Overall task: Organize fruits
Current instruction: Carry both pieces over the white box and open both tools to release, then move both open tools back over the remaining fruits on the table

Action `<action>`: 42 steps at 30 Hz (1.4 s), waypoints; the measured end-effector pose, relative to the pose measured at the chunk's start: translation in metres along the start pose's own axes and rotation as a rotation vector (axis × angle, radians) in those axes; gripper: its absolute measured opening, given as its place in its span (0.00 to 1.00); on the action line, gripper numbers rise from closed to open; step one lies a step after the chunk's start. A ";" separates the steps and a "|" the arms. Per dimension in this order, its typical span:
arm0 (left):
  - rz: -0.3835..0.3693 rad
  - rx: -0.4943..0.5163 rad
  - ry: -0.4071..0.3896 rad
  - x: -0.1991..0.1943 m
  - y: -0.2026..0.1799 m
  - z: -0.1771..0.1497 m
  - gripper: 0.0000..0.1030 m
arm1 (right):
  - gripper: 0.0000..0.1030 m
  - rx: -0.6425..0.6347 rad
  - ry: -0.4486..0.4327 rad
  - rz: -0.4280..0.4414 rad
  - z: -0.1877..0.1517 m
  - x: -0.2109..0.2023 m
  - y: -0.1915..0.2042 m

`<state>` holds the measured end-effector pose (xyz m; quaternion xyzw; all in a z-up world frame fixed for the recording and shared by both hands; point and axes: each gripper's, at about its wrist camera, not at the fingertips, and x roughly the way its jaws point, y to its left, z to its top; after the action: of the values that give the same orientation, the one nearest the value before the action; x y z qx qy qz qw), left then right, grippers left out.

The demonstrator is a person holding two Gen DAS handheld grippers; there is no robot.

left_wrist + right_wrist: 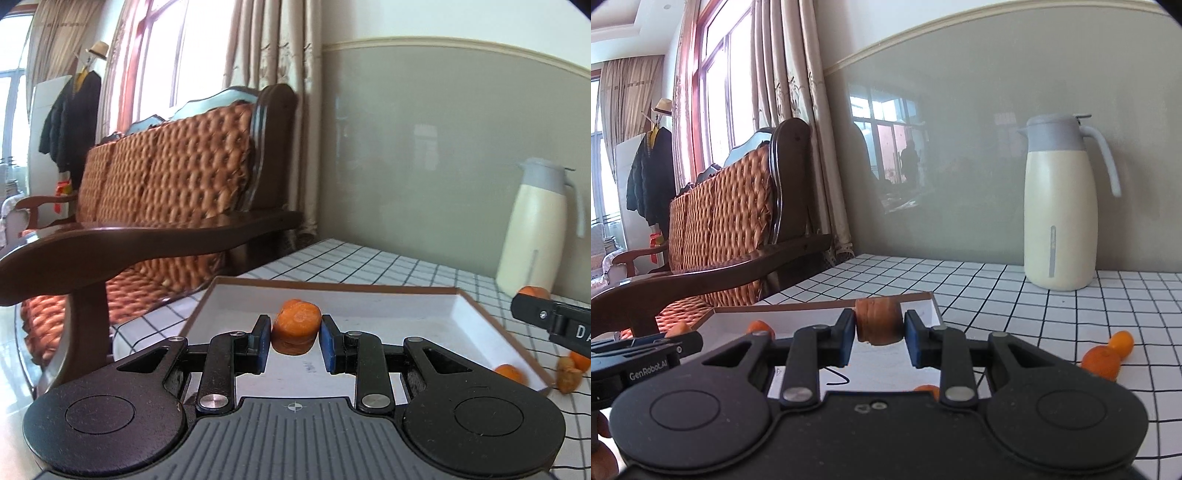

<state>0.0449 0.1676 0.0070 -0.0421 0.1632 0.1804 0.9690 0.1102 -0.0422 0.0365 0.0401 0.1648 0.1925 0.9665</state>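
My left gripper (295, 338) is shut on a carrot chunk (296, 326) and holds it over the white tray (369, 314). An orange piece (511, 372) lies in the tray's near right corner. My right gripper (880, 334) is shut on another carrot chunk (878, 320) above the tray's right side (923, 306). It also shows at the right edge of the left wrist view (554, 321). Small oranges (1104, 360) lie on the checked cloth right of the tray, also seen in the left wrist view (570, 369).
A cream thermos jug (1060, 206) stands at the back by the grey wall. A wooden sofa with an orange cushion (166, 177) stands left of the table. The checked tablecloth (1015, 295) covers the table.
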 end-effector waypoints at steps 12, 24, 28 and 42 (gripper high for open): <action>0.079 -0.052 0.050 0.015 0.007 0.002 1.00 | 0.86 0.020 -0.127 -0.073 0.002 -0.012 0.001; 0.113 0.084 -0.143 -0.017 -0.016 -0.001 1.00 | 0.94 0.062 -0.243 -0.081 0.010 -0.041 -0.022; 0.114 0.098 -0.132 -0.019 -0.021 0.000 1.00 | 0.94 0.052 -0.236 -0.093 0.010 -0.042 -0.024; 0.036 0.150 -0.080 -0.024 -0.054 -0.006 1.00 | 0.94 0.088 -0.080 -0.163 0.001 -0.049 -0.054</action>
<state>0.0414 0.1088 0.0105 0.0407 0.1380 0.1869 0.9718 0.0869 -0.1111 0.0447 0.0765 0.1373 0.1039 0.9821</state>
